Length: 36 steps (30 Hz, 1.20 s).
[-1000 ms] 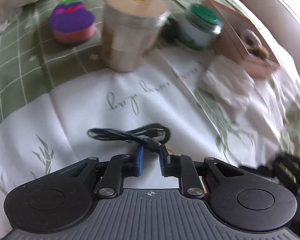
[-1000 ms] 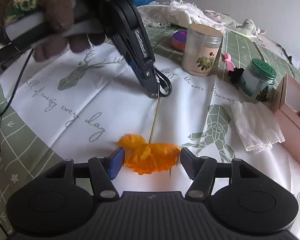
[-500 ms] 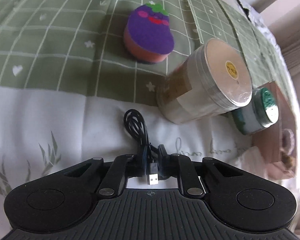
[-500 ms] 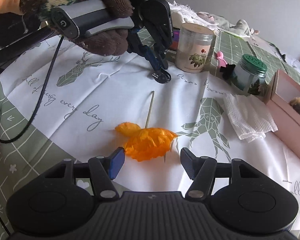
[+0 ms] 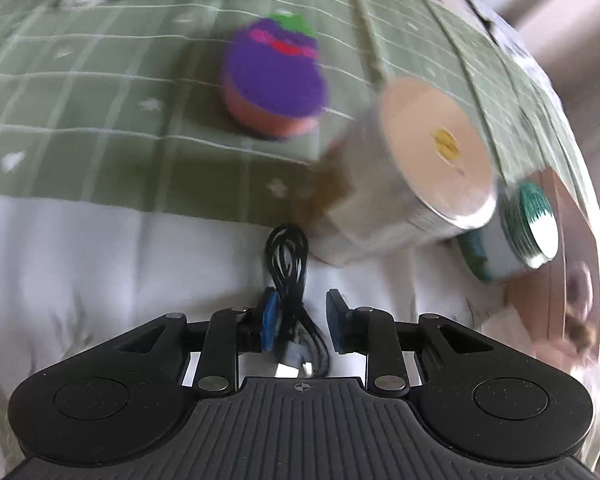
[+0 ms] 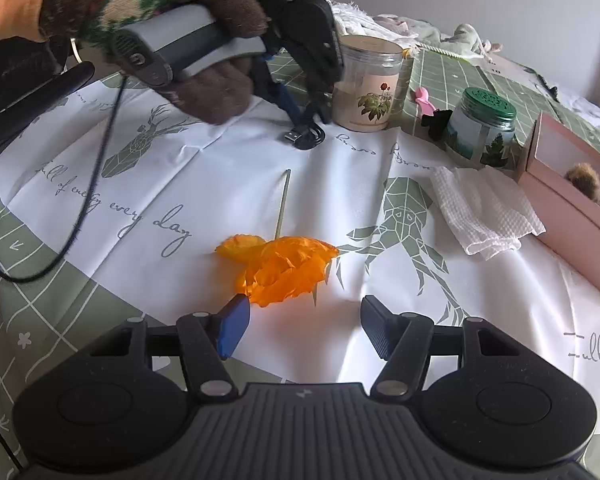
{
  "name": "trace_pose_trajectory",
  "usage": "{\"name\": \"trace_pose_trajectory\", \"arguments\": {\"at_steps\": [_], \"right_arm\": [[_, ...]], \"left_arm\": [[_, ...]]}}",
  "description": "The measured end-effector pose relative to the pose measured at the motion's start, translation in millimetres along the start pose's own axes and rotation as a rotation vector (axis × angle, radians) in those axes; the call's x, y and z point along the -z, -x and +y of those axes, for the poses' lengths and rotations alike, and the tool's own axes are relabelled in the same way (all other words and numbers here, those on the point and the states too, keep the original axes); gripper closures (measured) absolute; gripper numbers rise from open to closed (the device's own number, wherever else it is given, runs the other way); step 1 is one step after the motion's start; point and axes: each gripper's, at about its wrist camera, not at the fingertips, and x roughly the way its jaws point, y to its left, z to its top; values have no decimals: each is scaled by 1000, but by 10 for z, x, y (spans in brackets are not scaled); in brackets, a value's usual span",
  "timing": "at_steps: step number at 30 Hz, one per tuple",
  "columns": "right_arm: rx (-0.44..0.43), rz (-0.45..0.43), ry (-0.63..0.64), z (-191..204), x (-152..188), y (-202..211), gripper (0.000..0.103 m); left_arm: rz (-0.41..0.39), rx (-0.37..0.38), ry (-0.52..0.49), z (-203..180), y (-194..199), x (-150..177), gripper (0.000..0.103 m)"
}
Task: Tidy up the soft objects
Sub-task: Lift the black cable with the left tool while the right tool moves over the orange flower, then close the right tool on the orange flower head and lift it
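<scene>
On the white printed cloth (image 6: pixel 228 168), near the flowered jar (image 6: pixel 366 84), the left gripper (image 5: pixel 302 322) stands over a bundled black cable (image 5: pixel 288 264). Its tongs are parted, one pad each side of the bundle, the left pad touching or nearly so and a clear gap at the right; nothing is pinched. In the right wrist view the cable (image 6: pixel 306 136) lies on the cloth beneath the fingertips, plug end outward.

The right gripper (image 6: pixel 304 332) hovers low with its tongs spread wide, empty. An orange paper flower (image 6: pixel 280 264) on a thin stick lies just ahead; its petals touch or overlap the left pad in this view.

Handling, as judged:
- Cable: light, limp, inclined to uncoil. Best taken across the gathered middle, where all loops cross, not at a single strand or the plug.
- Flower: very light, crushable, petals likely to tear. Take it low on the bloom where it meets the stick, with gentle closure (the stick alone may roll or slip).

A white cloth (image 6: pixel 484 212) and a purple sponge (image 5: pixel 274 80) lie untouched. A pink box (image 6: pixel 556 176) stands at the right edge.
</scene>
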Motion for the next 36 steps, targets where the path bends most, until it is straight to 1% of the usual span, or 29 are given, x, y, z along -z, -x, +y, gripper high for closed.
{"name": "trace_pose_trajectory", "arguments": {"at_steps": [3,4,5,7,8,9,12,15,18,20,21,23,24,26,27,28,29,30,31,32,34,36], "right_arm": [[-1,-3,-5,-6,-1,0,41],[1,-6,-6,-8,-2,3,41],[3,-9,-6,-11,-1,8,41],[2,-15,-7,-11,2,16,41],[-1,-16,-8,-7,3,19,41],[-4,-15,-8,0,3,16,41],[0,-13,5,24,6,11,41],[-12,-24,9,27,5,36,41],[-19,-59,15,41,-14,95,41],[-12,-90,31,59,-48,125,41],[-9,-94,54,82,-71,113,41],[-25,-63,116,130,-142,27,41],[-33,-50,130,141,-173,-27,41],[-41,-37,113,129,-205,-129,41],[-51,-21,94,113,-217,-181,43],[-59,-1,84,99,-226,-215,51],[-65,8,84,90,-227,-218,68],[-76,14,92,64,-233,-189,77],[-84,17,94,40,-235,-143,89],[-92,20,84,-25,-244,-89,96],[-97,17,39,-198,-267,51,98],[-76,11,4,-389,-286,217,100]], "left_arm": [[14,-10,-286,-287,-21,106,65],[17,-14,-402,-390,-21,180,64],[17,-23,-481,-455,-22,253,64],[17,-52,-597,-537,-51,382,64],[11,-58,-616,-540,-64,399,64],[12,-58,-604,-535,-73,396,63],[29,-40,-527,-489,-87,337,63],[30,-27,-552,-488,-107,354,64],[-3,-15,-553,-423,-103,357,65],[-6,0,-547,-362,-70,357,72],[5,8,-530,-324,-44,345,80],[32,46,-472,-224,57,301,83],[33,52,-456,-178,129,306,89],[34,61,-459,-97,268,355,89],[40,70,-471,-71,327,393,89],[48,79,-493,-41,390,438,89],[53,83,-515,-21,439,486,89],[58,85,-535,-1,477,532,89],[67,86,-552,16,500,576,89],[75,86,-563,28,515,613,89],[86,97,-563,52,551,658,89],[96,134,-572,-1,628,700,89]]}}
